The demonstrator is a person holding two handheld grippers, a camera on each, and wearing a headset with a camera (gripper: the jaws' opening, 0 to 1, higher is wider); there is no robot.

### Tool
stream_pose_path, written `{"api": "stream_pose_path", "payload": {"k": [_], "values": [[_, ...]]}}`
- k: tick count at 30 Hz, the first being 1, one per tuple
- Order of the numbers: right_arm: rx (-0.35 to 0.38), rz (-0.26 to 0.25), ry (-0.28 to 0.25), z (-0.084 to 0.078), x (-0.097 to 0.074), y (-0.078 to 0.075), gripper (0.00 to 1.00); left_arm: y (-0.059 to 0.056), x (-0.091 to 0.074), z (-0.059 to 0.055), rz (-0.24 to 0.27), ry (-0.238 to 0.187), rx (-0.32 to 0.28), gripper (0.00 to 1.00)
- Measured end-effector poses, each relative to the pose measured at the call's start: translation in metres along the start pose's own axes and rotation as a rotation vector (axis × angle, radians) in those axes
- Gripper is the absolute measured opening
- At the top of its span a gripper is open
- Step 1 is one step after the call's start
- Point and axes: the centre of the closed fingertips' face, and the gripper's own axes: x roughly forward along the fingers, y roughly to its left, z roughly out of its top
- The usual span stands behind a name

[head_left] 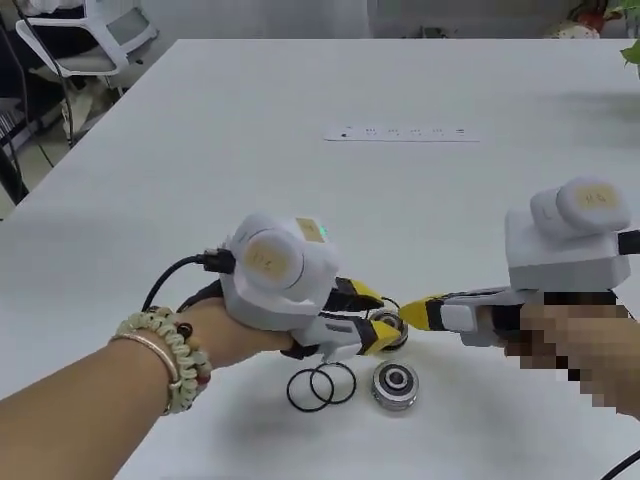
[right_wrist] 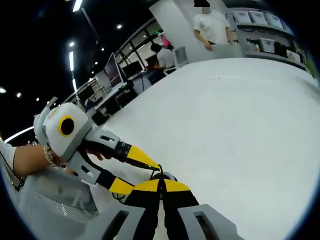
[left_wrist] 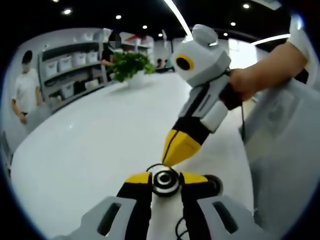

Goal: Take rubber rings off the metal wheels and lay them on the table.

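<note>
My left gripper (head_left: 379,321) (left_wrist: 165,179) is shut on a small metal wheel (head_left: 390,328) (left_wrist: 166,183), held just above the white table (head_left: 400,220). My right gripper (head_left: 409,314) (right_wrist: 161,186) comes in from the right. Its yellow jaws are pinched together on a thin black rubber ring (right_wrist: 154,171) at the wheel's edge. In the left gripper view the right gripper (left_wrist: 170,160) points down onto the wheel. Two loose rubber rings (head_left: 321,386) lie overlapped on the table below my left gripper. A second metal wheel (head_left: 395,386) lies flat beside them.
A white power strip (head_left: 400,133) lies farther back on the table. Office chairs (head_left: 85,45) stand past the far left corner. A potted plant (left_wrist: 129,65) sits on the table's far end, with people and shelves (left_wrist: 65,70) beyond.
</note>
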Motion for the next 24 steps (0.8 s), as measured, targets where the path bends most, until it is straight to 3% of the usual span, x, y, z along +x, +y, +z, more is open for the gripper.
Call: {"api": "stream_pose_path", "payload": {"k": [4, 12, 16, 24], "values": [[0.004, -0.005, -0.002, 0.0, -0.001, -0.001, 0.0, 0.004, -0.008, 0.013, 0.013, -0.034, 0.004, 0.34], [0.023, -0.004, -0.036, 0.009, -0.005, -0.002, 0.0, 0.0, -0.02, 0.027, -0.007, -0.055, 0.02, 0.41], [0.041, -0.004, -0.059, 0.014, -0.007, -0.006, 0.0, -0.002, -0.025, 0.034, -0.012, -0.029, 0.088, 0.47], [0.062, 0.004, -0.106, 0.025, -0.015, -0.007, 0.0, -0.007, -0.051, 0.061, -0.002, -0.072, 0.121, 0.54]]}}
